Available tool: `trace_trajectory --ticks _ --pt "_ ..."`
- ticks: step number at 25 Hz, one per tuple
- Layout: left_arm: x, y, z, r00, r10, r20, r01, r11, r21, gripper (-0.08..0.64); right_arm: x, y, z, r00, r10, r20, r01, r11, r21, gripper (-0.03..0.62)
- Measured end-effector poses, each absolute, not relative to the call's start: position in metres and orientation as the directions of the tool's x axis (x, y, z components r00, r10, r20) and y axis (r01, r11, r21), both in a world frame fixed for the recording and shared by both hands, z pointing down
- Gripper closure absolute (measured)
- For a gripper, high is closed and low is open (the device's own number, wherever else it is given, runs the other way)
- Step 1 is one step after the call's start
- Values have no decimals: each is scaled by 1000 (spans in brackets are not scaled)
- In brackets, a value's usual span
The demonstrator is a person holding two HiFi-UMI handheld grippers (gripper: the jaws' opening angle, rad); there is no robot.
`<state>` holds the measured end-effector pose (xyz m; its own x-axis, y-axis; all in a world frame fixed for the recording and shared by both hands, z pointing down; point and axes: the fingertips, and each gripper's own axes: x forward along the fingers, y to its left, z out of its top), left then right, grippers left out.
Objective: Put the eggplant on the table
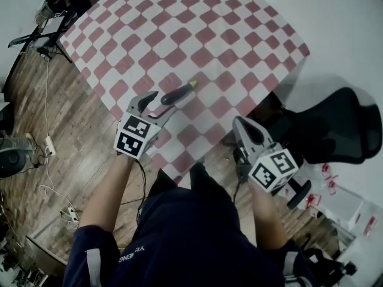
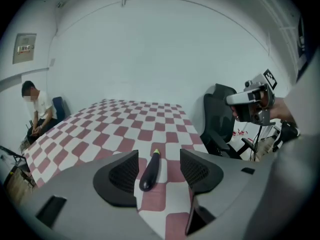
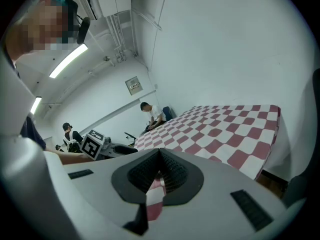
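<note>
A dark purple eggplant (image 1: 178,92) with a yellow-green stem end lies on the red-and-white checkered table (image 1: 197,34), near its front corner. My left gripper (image 1: 158,106) hovers just short of the eggplant, lifted off it, jaws wide open and empty. In the left gripper view the eggplant (image 2: 151,170) shows on the cloth between the two black pads (image 2: 122,173), touching neither. My right gripper (image 1: 242,124) hangs off the table's front edge, to the right. Its jaws are shut with nothing between them (image 3: 159,171).
A black office chair (image 1: 341,124) stands right of the table, close to my right hand. Cables and a power strip (image 1: 48,145) lie on the wooden floor at the left. A seated person (image 2: 35,111) is beyond the table's far left side.
</note>
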<state>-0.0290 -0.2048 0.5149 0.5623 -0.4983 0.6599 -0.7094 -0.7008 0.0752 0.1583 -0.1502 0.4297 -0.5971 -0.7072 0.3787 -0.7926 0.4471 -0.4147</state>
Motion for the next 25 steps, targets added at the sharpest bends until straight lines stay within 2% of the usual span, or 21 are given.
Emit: trace_trajectory --ticks 4,8,19,25 --pt "-32 -192 485 593 -521 614 -713 -694 100 289 156 -150 416 -594 -717 364 -795 457 -398 580" --pt "-37 -180 459 622 -546 561 -715 -688 122 374 152 -149 406 -594 -722 355 -798 473 -374 580" --pt "-59 -147 431 662 -573 483 -714 -677 177 482 131 -140 391 -616 -708 346 -786 518 -338 580" --pt "-70 -139 427 684 -576 448 -706 -677 206 513 113 -135 392 -626 -695 354 -779 530 -336 580"
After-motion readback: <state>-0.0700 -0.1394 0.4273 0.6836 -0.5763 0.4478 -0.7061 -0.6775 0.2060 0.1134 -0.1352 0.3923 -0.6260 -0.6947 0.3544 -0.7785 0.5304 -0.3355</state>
